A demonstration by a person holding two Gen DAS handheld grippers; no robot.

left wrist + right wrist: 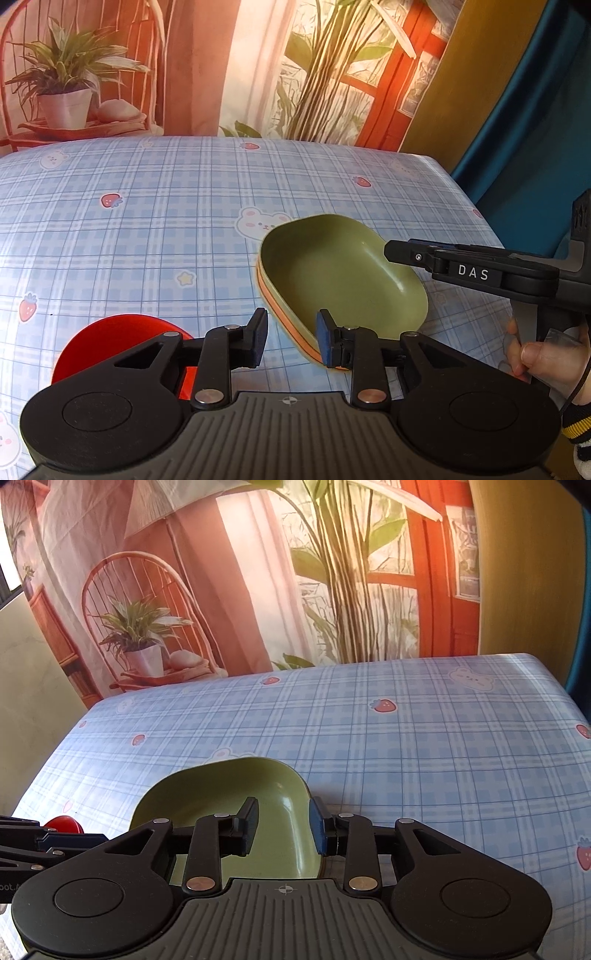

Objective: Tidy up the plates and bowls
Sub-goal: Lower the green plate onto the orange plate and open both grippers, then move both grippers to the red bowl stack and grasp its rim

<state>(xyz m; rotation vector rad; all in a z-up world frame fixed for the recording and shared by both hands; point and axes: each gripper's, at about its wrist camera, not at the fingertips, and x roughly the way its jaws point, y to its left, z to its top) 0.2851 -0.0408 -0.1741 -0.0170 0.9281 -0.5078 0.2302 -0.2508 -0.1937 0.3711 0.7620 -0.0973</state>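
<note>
A green rounded-rectangular bowl (343,284) sits nested on an orange dish (291,336) on the checked tablecloth. A red plate (107,339) lies at the near left, partly hidden by my left gripper. My left gripper (291,338) is open, its jaws straddling the near rim of the stacked dishes. My right gripper (282,827) is open, its jaws straddling the right rim of the green bowl (221,794). The right gripper's tip also shows in the left wrist view (402,253) above the bowl's far right rim. The red plate (62,825) shows small at the left in the right wrist view.
The table (147,229) has a blue plaid cloth with bears and strawberries. Its right edge (476,218) drops off near the bowl. A printed backdrop (221,66) with a plant and window hangs behind the far edge. A hand (546,350) holds the right gripper.
</note>
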